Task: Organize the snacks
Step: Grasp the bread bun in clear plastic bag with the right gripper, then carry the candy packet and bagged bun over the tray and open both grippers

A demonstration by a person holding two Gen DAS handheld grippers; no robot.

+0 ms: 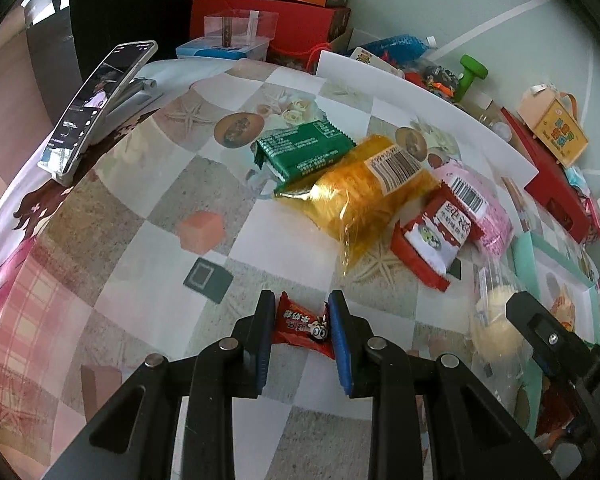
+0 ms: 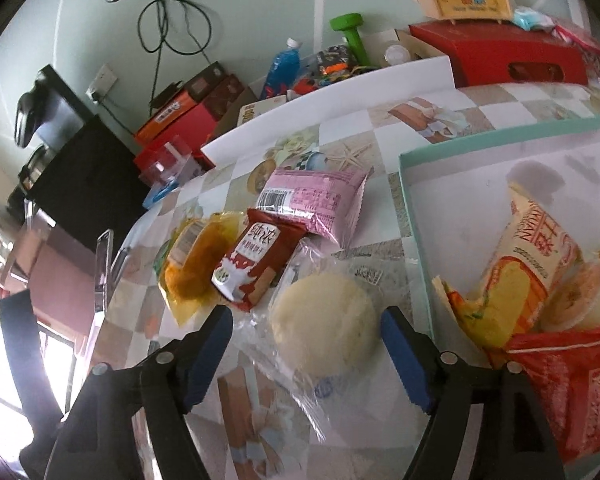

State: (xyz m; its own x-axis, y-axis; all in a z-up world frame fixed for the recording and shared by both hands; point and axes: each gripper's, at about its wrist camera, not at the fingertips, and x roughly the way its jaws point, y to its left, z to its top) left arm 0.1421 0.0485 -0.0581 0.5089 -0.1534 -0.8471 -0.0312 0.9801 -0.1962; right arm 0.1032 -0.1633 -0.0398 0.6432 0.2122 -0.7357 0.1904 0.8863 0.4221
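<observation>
My left gripper (image 1: 301, 300) is shut on a small red snack packet (image 1: 300, 326), just above the checkered tablecloth. My right gripper (image 2: 306, 318) is open, its fingers standing either side of a pale round bun (image 2: 326, 320) in a clear wrapper, apart from it. To the right of that bun a teal box (image 2: 408, 200) holds a yellow bread packet (image 2: 528, 264) and a red bag (image 2: 572, 380). A green packet (image 1: 300, 152), a yellow bag (image 1: 360, 192), a pink packet (image 1: 480, 200) and a red-and-white packet (image 1: 432, 240) lie loose on the table.
A phone on a stand (image 1: 96, 108) leans at the left. A white board (image 1: 420, 100) runs along the back, with red boxes (image 1: 268, 28), a blue bottle (image 2: 282, 66) and a green dumbbell (image 1: 474, 72) behind it. A small orange block (image 1: 202, 230) sits mid-table.
</observation>
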